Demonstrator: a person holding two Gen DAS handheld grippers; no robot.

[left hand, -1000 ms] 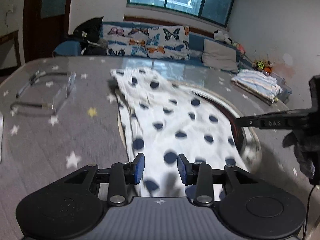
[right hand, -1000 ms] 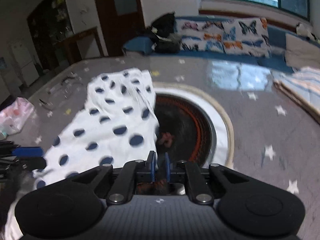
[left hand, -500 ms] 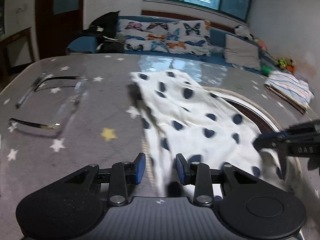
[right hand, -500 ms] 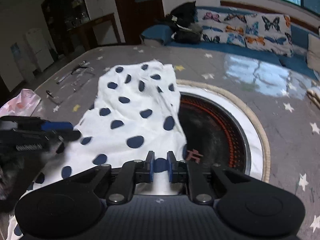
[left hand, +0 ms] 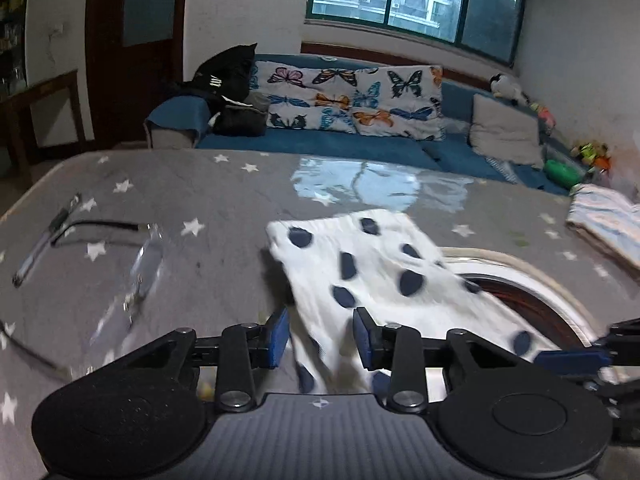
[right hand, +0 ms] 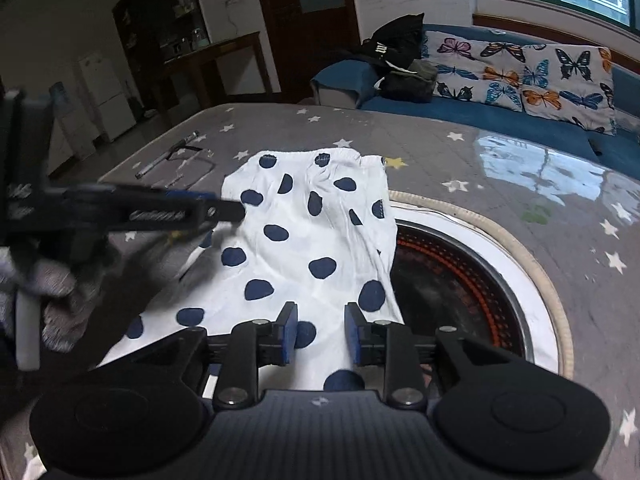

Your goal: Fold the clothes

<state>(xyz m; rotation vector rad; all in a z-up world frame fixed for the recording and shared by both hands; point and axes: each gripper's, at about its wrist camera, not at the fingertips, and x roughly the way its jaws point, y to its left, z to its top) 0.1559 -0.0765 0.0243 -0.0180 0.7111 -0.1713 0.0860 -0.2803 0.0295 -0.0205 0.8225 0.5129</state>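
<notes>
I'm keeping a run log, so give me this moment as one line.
task: fold clothes | left claw: open over polka-dot garment | right claw: open over garment's near end | garment: flat on table, partly covering round burner

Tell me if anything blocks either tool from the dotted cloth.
Nothing visible does. The left tool is open with the dotted cloth lying right between its fingers, and the right tool is open over the cloth's near edge. The glasses lie apart, off to the left.

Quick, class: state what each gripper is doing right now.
Left gripper: open, polka-dot garment between its fingers, not clamped.
Right gripper: open, over the same garment.
</notes>
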